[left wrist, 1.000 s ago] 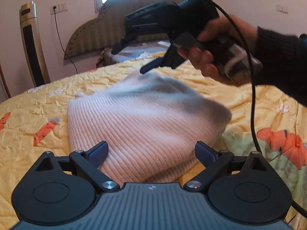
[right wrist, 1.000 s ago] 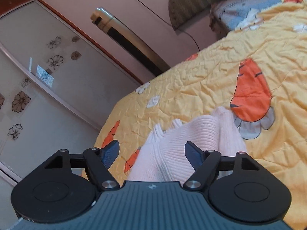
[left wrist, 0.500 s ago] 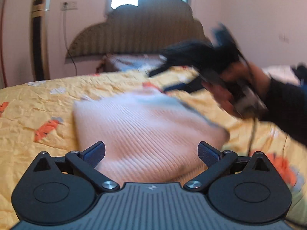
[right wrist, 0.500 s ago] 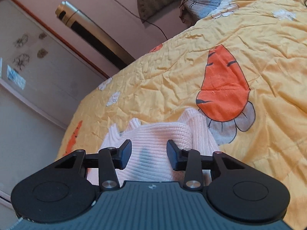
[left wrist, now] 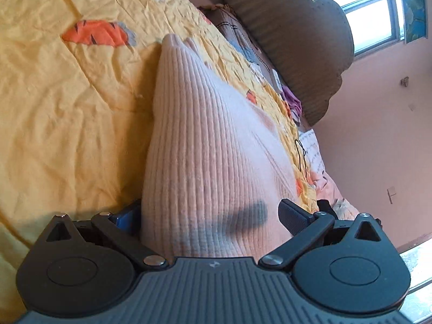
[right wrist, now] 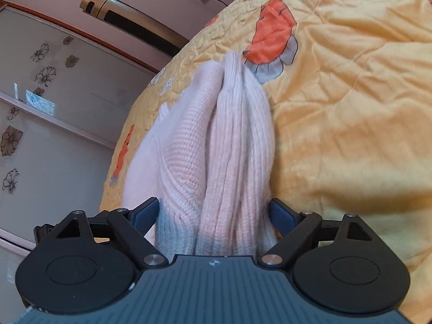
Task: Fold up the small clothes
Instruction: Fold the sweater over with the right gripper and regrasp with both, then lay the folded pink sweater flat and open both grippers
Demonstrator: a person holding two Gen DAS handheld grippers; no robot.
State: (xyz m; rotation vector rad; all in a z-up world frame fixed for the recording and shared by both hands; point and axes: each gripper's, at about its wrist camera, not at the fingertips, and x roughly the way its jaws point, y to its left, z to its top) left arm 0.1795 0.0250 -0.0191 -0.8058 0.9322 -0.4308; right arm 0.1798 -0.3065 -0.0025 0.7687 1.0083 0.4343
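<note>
Pink knit sweater (right wrist: 216, 140) is lying lengthwise straight ahead between both wide-open hand-held grippers, right hand-held gripper (right wrist: 213, 213) just reopening, left hand-held gripper (left wrist: 210, 216) gripping nothing.

Both views sit just behind a claw and look forward and downward along its two fingers, very close to the bed.

The left wrist view is rolled strongly: the yellow bedspread (left wrist: 67, 113) fills its left, while the headboard (left wrist: 305, 43) and window (left wrist: 378, 13) tilt across its upper right. The pink knit garment (left wrist: 210, 148) fills its centre at close range.

The right wrist view faces the other way, toward the wardrobe doors (right wrist: 48, 113) and a tower fan (right wrist: 135, 21).

Both views share the garment and the bedspread around it.
</note>
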